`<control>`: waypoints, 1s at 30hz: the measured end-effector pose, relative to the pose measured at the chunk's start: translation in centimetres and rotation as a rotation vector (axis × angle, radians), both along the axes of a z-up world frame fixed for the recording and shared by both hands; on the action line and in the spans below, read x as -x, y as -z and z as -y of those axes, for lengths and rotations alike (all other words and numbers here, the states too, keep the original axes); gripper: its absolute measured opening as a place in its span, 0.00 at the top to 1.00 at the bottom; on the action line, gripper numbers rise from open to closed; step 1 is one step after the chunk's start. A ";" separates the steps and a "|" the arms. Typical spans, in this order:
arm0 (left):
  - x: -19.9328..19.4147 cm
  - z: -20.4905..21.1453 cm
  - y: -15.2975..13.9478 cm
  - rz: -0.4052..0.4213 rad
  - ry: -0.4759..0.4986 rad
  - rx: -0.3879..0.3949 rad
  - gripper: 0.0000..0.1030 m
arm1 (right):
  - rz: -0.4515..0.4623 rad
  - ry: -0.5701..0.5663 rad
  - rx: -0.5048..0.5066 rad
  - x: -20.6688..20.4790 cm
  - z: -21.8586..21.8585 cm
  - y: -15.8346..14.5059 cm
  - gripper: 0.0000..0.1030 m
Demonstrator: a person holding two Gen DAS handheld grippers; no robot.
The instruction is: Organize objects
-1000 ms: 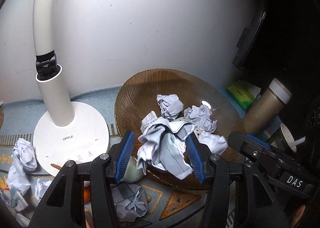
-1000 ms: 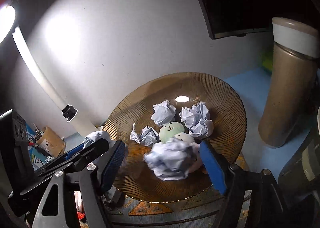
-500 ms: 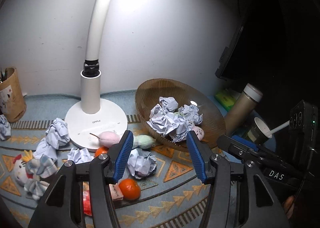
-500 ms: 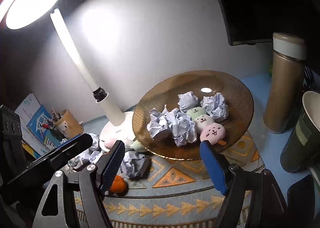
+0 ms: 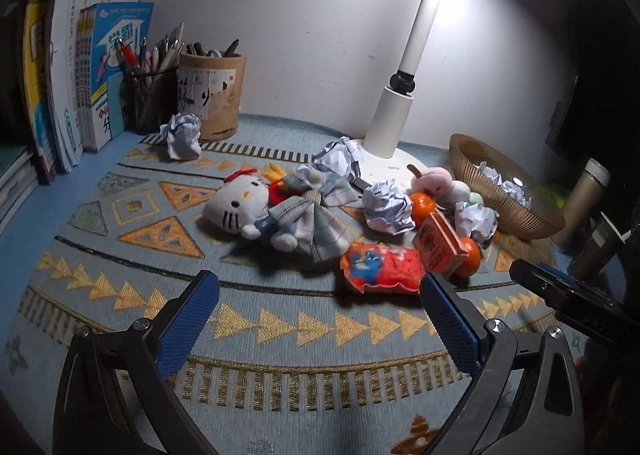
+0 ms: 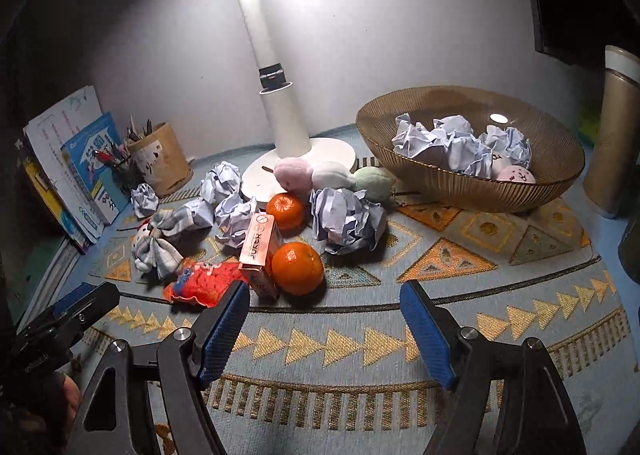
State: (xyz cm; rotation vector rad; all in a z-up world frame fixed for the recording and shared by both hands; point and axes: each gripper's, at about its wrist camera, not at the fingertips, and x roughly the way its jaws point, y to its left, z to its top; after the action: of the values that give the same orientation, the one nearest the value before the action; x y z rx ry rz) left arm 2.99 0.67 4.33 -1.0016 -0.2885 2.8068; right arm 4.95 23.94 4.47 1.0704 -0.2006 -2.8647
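Both grippers have pulled back from the ribbed amber bowl [image 6: 472, 179], which a second ago filled each view and now sits at the far right of the patterned mat [image 6: 360, 339]. The crumpled paper that the left gripper [image 5: 320, 315] carried then is no longer between its pads; its jaws have just been opening and now stand wide apart over bare mat with nothing between them. The right gripper [image 6: 324, 319] is likewise released, jaws parted and empty, hovering over the near part of the mat. Inside the bowl lie several paper balls [image 6: 444, 143] and a pink plush face [image 6: 516, 174]. Left of the bowl, more clutter is spread around the white lamp base [image 6: 304, 163]: a large crumpled paper [image 6: 346, 221] just beside the bowl's near left rim, two oranges [image 6: 298, 267], an upright orange card box [image 6: 258, 251] touching the nearer orange, a red snack packet [image 6: 202, 281] to its left, and three plush balls [image 6: 332, 175], pink, white and green, lying against the lamp base. Farther left lies a white cat plush in a plaid dress [image 5: 280, 211], with more paper balls beyond it. A pen cup [image 5: 212, 95] and upright books [image 5: 80, 75] stand at the far left by the wall.
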 end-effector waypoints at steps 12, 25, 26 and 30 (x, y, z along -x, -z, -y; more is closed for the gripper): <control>0.5 1.2 0.8 0.040 0.002 -0.079 0.02 | 0.043 -0.006 -0.055 0.7 0.8 1.2 0.26; 0.4 1.0 0.9 0.048 -0.002 -0.062 0.02 | 0.037 0.003 -0.074 0.6 0.9 1.2 0.26; 0.4 1.0 0.9 0.047 -0.001 -0.059 0.02 | 0.035 0.005 -0.069 0.6 0.8 1.1 0.26; 0.3 0.8 0.8 0.039 -0.001 -0.043 0.02 | 0.029 0.004 -0.071 0.4 0.9 1.0 0.26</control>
State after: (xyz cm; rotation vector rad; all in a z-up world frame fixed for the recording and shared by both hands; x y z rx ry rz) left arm 2.72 -0.12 3.56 -1.0487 -0.3523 2.7718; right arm 4.50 23.00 3.45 1.1260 -0.1038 -2.8817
